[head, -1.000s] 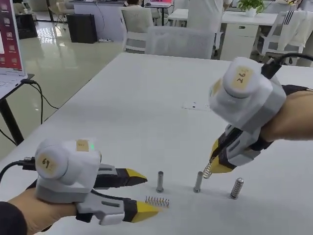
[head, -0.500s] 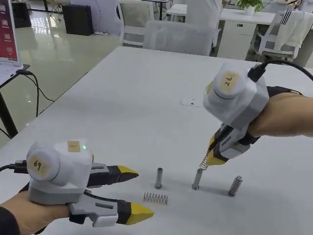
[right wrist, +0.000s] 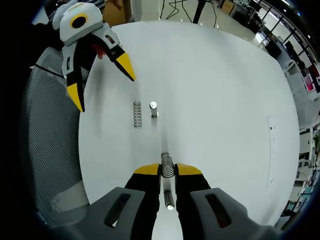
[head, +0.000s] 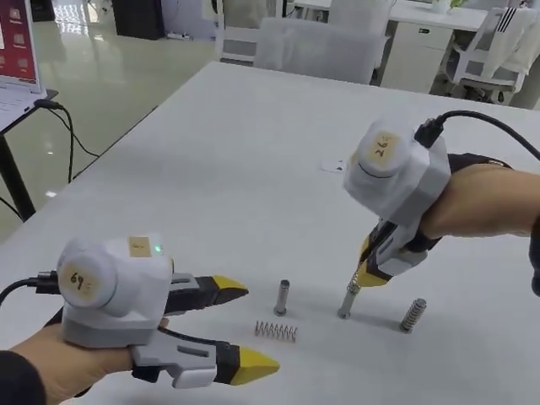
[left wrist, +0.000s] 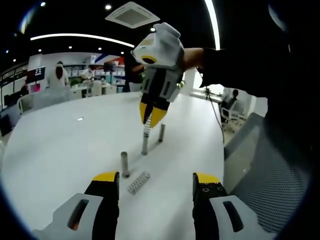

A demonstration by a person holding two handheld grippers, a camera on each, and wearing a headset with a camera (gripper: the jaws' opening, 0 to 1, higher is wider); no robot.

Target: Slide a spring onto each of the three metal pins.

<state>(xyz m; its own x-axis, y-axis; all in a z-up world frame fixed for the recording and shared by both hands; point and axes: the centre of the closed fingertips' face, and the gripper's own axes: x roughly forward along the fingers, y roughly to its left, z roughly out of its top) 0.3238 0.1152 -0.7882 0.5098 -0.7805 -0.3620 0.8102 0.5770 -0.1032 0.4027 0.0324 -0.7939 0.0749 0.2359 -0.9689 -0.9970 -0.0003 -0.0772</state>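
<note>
While L gripper [head: 258,327] gapes wide, R gripper [head: 366,275] is clamped on spring [left wrist: 146,131] at top of mid pin [head: 346,304].

A glossy pale floor [head: 110,76] lies at ten o'clock of the white worktop [head: 211,152], a mesh chair [head: 316,55] at twelve, a laptop [head: 15,51] at nine.

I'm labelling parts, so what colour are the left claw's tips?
Yellow, on black jaws; the left claw shows it best in the head view.
</note>
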